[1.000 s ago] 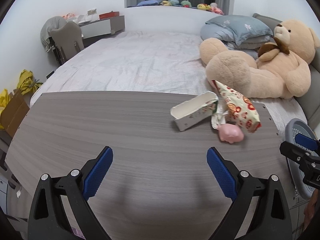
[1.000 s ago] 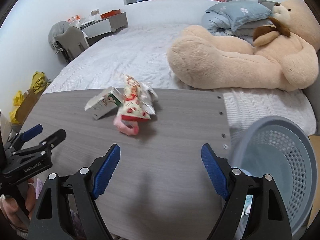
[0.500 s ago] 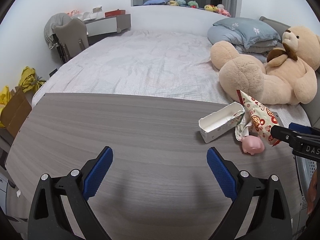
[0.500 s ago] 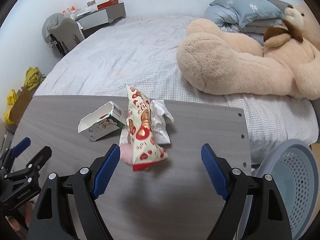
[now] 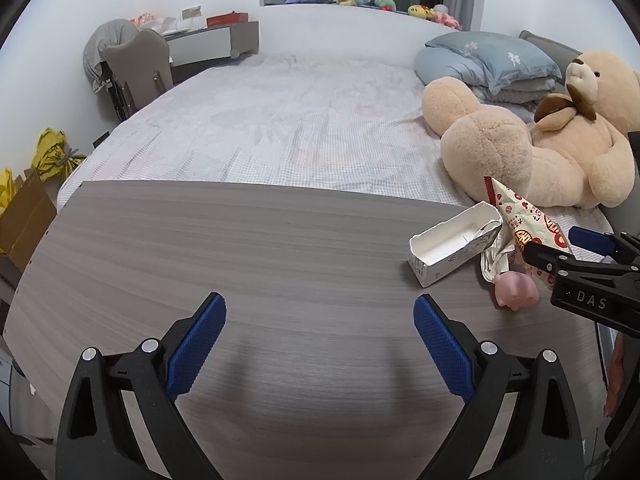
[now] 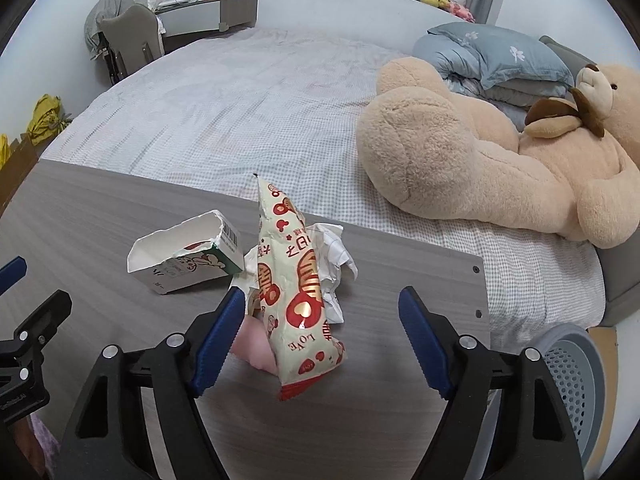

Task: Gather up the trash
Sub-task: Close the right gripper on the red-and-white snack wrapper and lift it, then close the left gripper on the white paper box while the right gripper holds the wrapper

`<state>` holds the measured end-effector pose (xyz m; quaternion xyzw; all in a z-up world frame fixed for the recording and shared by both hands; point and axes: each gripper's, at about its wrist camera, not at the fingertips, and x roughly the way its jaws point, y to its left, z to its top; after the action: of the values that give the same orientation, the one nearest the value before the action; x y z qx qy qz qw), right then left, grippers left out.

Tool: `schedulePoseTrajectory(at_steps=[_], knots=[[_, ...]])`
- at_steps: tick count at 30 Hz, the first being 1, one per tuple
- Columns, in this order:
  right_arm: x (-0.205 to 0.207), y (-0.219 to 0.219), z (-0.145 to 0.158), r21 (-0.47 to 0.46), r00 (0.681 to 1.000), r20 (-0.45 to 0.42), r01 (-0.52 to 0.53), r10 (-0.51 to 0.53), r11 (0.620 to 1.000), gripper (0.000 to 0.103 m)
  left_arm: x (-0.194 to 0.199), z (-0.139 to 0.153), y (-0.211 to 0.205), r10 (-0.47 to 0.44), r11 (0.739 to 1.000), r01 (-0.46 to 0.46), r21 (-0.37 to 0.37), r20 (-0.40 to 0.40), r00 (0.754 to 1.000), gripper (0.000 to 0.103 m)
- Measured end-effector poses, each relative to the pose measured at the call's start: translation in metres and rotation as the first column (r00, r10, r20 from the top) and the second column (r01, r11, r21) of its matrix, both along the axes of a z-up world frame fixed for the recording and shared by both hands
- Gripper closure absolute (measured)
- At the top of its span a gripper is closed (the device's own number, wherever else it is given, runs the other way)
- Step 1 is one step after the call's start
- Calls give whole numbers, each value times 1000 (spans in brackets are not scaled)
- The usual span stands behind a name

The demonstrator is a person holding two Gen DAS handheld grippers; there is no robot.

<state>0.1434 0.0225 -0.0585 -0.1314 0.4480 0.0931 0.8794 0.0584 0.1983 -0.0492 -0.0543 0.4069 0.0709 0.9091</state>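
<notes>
A pile of trash lies on the grey wood table (image 5: pixel 260 264): a torn white carton (image 6: pixel 188 258) (image 5: pixel 452 246), a red-and-cream snack wrapper (image 6: pixel 298 292) (image 5: pixel 524 220), crumpled white paper (image 6: pixel 334 264) and a pink lump (image 6: pixel 254 346) (image 5: pixel 516 296). My right gripper (image 6: pixel 320 332) is open, its fingers on either side of the wrapper's near end, not touching. It also shows in the left wrist view (image 5: pixel 568 252). My left gripper (image 5: pixel 318 346) is open and empty over bare table, left of the pile.
A grey mesh bin (image 6: pixel 572 368) stands on the floor past the table's right edge. Behind the table is a bed (image 5: pixel 300 120) with a large teddy bear (image 6: pixel 500 160) and pillows. A cardboard box (image 5: pixel 24 220) stands at the left.
My right gripper has moved forward and left from the bin side, so its fingers now flank the wrapper. My left gripper has drifted left; the pile sits further right in its view.
</notes>
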Motion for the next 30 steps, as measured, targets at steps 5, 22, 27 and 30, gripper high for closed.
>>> schedulePoseTrajectory(at_steps=[5,22,27,30], knots=[[-1,7,-6,-27,1000,-14,-13,13,1000,54,-1,-1,1,-4,1000,4,-4,-3,1000,10],[-38,-16,22,106,999,35,8,-11,994,70,0,-5,-17,-101,994,101,-34,-28,994,10],[-58,-37,31,160,998,49,39,-48,986,70,9,-2,-24,-165,986,164,-27,-28,986,10],[-68,-50,34,177,996,52,61,-71,982,70,18,-1,-30,-207,978,207,-8,-30,978,10]])
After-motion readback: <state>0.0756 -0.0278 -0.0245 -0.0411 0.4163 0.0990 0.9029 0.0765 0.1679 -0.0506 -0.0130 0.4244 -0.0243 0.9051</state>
